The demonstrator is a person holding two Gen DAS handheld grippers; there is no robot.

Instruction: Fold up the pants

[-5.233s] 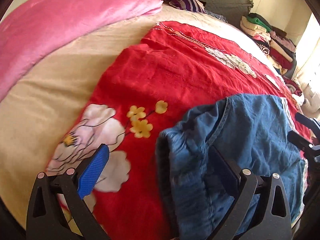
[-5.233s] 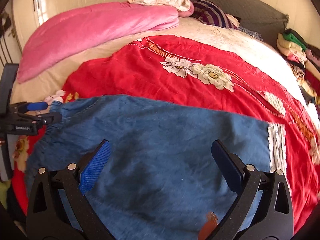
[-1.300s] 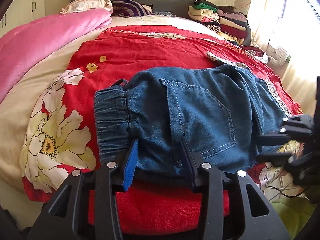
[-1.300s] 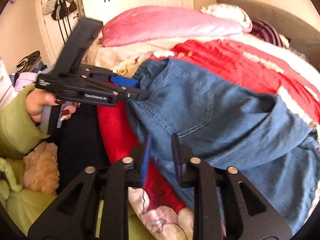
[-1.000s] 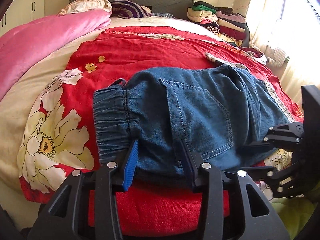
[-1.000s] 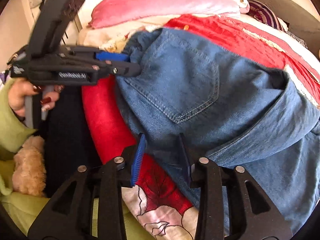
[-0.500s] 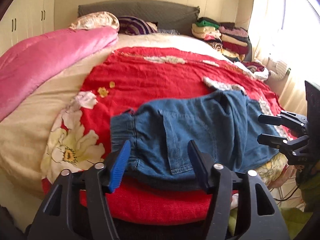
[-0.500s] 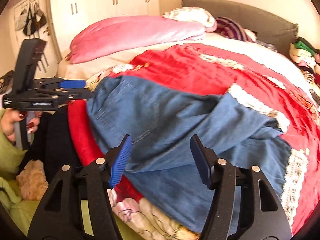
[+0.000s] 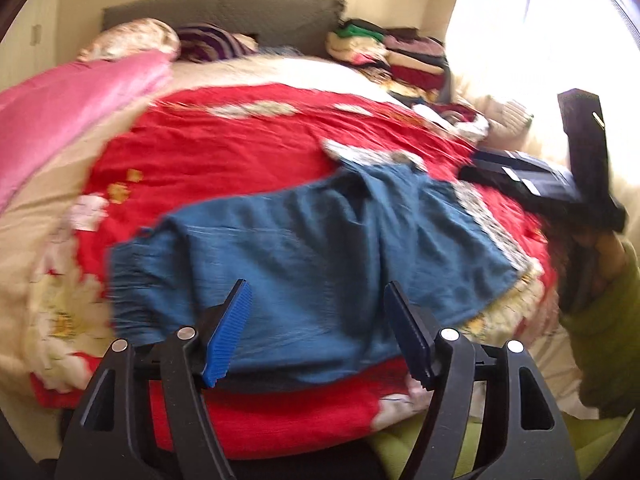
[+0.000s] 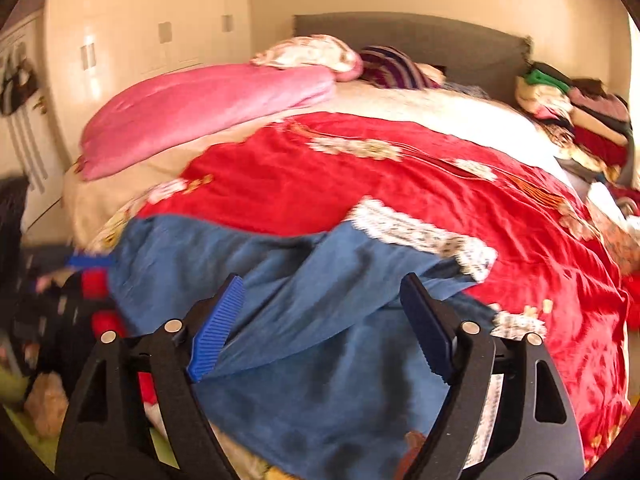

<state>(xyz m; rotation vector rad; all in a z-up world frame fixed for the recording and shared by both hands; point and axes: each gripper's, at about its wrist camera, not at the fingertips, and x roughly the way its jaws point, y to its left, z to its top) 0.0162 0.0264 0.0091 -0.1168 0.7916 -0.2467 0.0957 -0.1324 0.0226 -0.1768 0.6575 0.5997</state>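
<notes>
Letting go is the step I judge myself to be in: one fold of the blue denim pants is laid, and both tools are clear of the cloth.

Taking the red flowered bedspread as my landmark and reading from the left: the pants lie across its near edge, the gathered elastic waistband at their left end and the white lace-trimmed hems at their right. My left gripper hangs just off that near edge, over the waistband half; its jaws have just been opening and now stand released, with denim showing behind them but no cloth between the blue pads. My right gripper sits over the leg half; its jaws have likewise just been opening and stand apart, empty. In the left wrist view it shows as a black tool beyond the bedspread's right edge, carried by a hand in a green sleeve.

The upper leg lies skewed over the lower, its lace hem off line. My next move, I judge, calls for squaring those layers, then pinching the hem end and carrying it toward the waistband.

Containers: none in view. A stack of folded clothes sits loose beyond the bedspread's far right corner.
</notes>
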